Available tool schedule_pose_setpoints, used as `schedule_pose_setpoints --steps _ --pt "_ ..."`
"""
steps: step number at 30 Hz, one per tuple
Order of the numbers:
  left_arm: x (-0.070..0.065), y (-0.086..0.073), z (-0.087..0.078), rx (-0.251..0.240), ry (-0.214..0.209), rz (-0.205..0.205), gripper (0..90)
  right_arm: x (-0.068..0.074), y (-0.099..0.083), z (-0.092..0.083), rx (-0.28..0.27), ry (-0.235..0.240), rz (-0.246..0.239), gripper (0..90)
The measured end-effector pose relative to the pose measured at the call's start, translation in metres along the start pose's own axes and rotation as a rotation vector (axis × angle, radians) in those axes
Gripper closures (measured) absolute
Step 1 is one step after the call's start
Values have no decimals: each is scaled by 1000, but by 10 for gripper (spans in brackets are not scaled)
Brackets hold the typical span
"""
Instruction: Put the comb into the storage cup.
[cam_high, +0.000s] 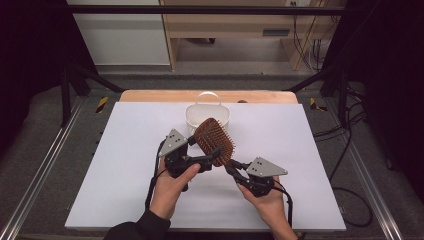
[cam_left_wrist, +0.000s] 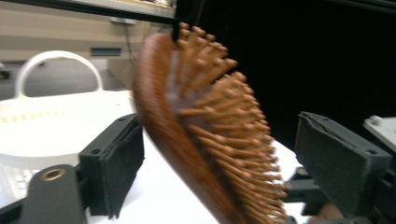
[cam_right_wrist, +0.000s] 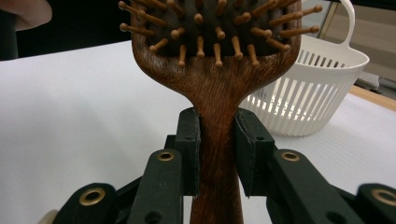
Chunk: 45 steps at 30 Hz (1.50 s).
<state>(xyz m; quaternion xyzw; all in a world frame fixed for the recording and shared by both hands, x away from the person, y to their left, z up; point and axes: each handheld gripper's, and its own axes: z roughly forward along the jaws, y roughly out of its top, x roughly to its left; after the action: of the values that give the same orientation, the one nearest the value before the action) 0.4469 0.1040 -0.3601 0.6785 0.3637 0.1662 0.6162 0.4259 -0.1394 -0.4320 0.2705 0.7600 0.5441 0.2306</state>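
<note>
A wooden paddle hairbrush (cam_high: 215, 140) with wooden bristles is held above the white table, its head tilted up toward the basket. My right gripper (cam_high: 234, 166) is shut on the brush's handle (cam_right_wrist: 217, 154), and both pads press its sides in the right gripper view. My left gripper (cam_high: 210, 159) comes in from the left and stands open around the brush head (cam_left_wrist: 210, 140). One pad (cam_left_wrist: 116, 163) sits close to the smooth back. The other pad (cam_left_wrist: 336, 158) stays clear of the bristle tips.
A white slatted basket (cam_high: 192, 114) with a hoop handle stands just behind the brush at the table's far middle. It looks empty in the left gripper view. The white sheet (cam_high: 125, 165) covers the table, with a wooden edge (cam_high: 150, 95) at the back.
</note>
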Motion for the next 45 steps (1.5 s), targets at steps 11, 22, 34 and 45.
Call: schedule_pose_setpoints --steps 11,22,34,45 --pt "5 4 3 -13 -12 -117 263 4 -3 2 1 -3 -3 728" --pt "4 7 1 -15 2 -134 310 9 -2 2 -2 -1 -14 728" --pt "3 7 3 -22 -5 -145 371 9 -2 1 -7 -4 -13 728" --pt "6 6 6 -9 -30 -158 381 8 -3 2 -5 -5 -6 728"
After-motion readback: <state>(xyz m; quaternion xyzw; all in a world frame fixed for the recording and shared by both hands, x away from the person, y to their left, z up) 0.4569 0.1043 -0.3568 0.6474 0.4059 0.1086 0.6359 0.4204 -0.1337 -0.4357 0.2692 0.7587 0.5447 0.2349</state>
